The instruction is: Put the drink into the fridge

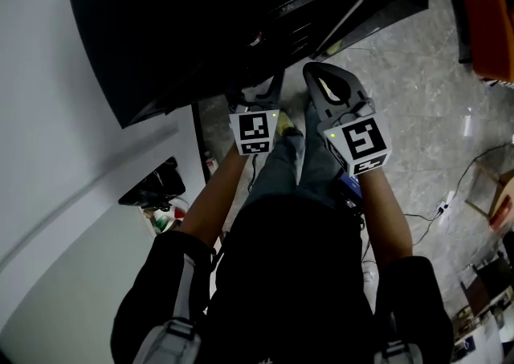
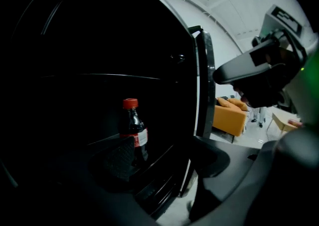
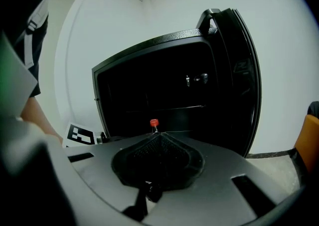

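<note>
Cola bottle (image 2: 132,130) stands on a fridge (image 2: 99,45) shelf.
My left gripper (image 2: 164,162), jaws spread, sees its label; my right gripper (image 3: 158,140), pressed together and empty, shows only the red cap (image 3: 154,122).

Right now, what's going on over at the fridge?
A person is putting a cola bottle into the black fridge with two hand-held grippers. The bottle stands upright inside, and the door is open. The left gripper is at the bottle with its jaws apart, so the bottle looks released. The right gripper hangs back, jaws together and empty.
</note>
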A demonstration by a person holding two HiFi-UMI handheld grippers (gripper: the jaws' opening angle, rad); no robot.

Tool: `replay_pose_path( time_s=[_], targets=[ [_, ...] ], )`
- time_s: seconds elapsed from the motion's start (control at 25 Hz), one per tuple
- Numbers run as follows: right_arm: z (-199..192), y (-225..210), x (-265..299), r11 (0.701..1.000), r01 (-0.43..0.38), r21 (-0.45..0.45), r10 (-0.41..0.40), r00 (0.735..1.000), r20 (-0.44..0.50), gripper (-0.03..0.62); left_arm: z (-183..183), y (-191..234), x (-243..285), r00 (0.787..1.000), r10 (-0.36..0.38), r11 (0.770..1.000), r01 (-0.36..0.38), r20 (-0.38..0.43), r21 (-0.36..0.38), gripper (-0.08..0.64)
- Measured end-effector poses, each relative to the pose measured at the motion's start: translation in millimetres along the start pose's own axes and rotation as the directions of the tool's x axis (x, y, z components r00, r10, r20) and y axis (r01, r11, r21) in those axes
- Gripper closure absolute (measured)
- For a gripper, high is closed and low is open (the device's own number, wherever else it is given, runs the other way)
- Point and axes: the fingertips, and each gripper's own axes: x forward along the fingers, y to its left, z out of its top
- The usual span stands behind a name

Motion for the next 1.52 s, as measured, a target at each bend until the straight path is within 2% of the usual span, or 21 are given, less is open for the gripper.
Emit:
replay_pose_path(
  time_s=[0.08,0.16,0.28,0.4,0.52,0.68,0.88,1.0,1.52],
  targets=[
    [5.4,4.3,-3.5,1.000,0.002,-0.012,-0.002,1.000,0.007,0.581,-2.0,-18.3,-8.5,0.996,-0.090,0.996,0.090,-0.002,0.020,0.213],
    [12.1,6.5,-9.3,1.000,0.006,-0.023,-0.005,1.000,0.014,0.581,1.0,-29.6,-20.3,0.992,-0.126,0.992,0.125,0.018,0.033,0.289],
    [22.2,6.9,-20.2,0.999,0.016,-0.038,-0.015,0.999,0.028,0.581,10.9,-31.9,-37.0,0.995,-0.090,0.994,0.087,0.042,0.063,0.427],
    [29.3,9.7,-31.3,0.998,0.027,-0.048,-0.025,0.999,0.038,0.581,22.4,-30.4,-54.4,0.998,-0.056,0.996,0.054,0.023,0.070,0.543],
    [34.0,15.9,-44.9,0.998,0.039,-0.059,-0.037,0.998,0.043,0.581,40.6,-31.0,-74.3,0.999,-0.044,0.998,0.043,0.023,0.049,0.546],
    [38.5,25.0,-60.9,0.997,0.047,-0.068,-0.044,0.998,0.051,0.581,67.0,-25.0,-99.4,0.997,-0.039,0.999,0.039,0.069,0.006,0.546],
    [42.6,35.0,-75.0,0.995,0.059,-0.086,-0.054,0.997,0.055,0.581,84.9,-20.3,-121.4,0.994,-0.046,0.999,0.048,0.099,-0.017,0.548],
    [48.2,39.3,-78.6,0.994,0.056,-0.098,-0.050,0.997,0.062,0.581,93.8,-12.6,-131.2,0.992,-0.034,0.997,0.042,0.124,-0.067,0.548],
    [31.9,38.7,-95.3,0.994,0.043,-0.102,-0.042,0.999,0.019,0.581,87.7,-16.8,-149.1,0.996,0.001,0.995,0.008,0.084,-0.099,0.548]
  ],
)
